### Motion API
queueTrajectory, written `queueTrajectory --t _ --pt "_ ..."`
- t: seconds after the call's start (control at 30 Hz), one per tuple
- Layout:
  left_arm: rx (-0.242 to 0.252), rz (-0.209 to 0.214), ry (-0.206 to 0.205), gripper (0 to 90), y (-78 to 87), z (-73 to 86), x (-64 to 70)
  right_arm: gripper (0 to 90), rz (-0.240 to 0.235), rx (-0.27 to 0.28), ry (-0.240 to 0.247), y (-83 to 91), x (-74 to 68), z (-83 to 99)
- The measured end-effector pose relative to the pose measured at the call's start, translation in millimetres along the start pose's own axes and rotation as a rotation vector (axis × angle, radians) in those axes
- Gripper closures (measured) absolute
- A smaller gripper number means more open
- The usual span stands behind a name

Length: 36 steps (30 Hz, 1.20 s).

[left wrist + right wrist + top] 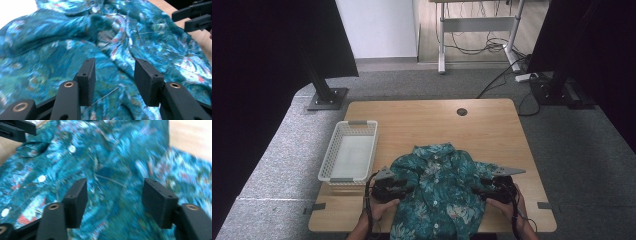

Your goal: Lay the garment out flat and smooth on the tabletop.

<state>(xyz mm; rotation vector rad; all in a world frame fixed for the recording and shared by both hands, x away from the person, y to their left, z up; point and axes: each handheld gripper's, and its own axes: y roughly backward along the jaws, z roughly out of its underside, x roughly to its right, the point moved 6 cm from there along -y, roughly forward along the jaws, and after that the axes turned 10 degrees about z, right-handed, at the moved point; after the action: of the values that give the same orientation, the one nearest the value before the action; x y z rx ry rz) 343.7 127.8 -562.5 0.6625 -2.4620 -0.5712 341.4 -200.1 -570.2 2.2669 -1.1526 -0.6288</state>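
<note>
The wooden table (492, 130) carries a teal floral shirt (437, 192) spread button-side up near the person's edge, its hem running off toward the person. It looks crumpled rather than flat, the collar bunched at the far end and the sleeves drawn in, so I judge the work barely begun: no fold is made yet, and nothing lies in the white basket (348, 152) that stands apart to the left. Smoothing or folding, and perhaps moving the garment over there, seems to be left to do.

The left gripper (393, 190) sits at the shirt's left side by the sleeve, and the right gripper (493, 189) at its right side, one at each flank with the buttoned front between them. In the left gripper view the left gripper (114, 77) hangs just above rumpled cloth with its jaws spread apart and nothing between them. In the right gripper view the right gripper (115, 200) also stands wide, cloth beneath it and none pinched. That picture is blurred, so I cannot tell whether the jaw tips touch the fabric. White buttons (72, 148) run off to its left.
</note>
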Motion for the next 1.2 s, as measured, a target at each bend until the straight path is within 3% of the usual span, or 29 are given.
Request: queueTrajectory --t 0.23,0.53,0.87,1.2 --pt "-0.023 0.019 0.015 48.3 1.2 9.5 -6.6 33.3 -0.003 -0.031 -0.040 -3.0 11.5 11.6" --pt "-0.037 -0.016 0.040 42.7 2.8 17.7 -17.1 30.7 0.021 -0.056 -0.052 -4.6 22.1 19.6" --pt "-0.048 -0.048 0.057 38.8 -1.6 18.3 -24.1 32.3 0.068 -0.042 -0.066 -0.6 40.7 19.7" --pt "-0.043 -0.069 0.070 37.5 -11.0 8.7 -32.0 34.2 0.078 -0.045 -0.075 -1.7 63.9 13.1"
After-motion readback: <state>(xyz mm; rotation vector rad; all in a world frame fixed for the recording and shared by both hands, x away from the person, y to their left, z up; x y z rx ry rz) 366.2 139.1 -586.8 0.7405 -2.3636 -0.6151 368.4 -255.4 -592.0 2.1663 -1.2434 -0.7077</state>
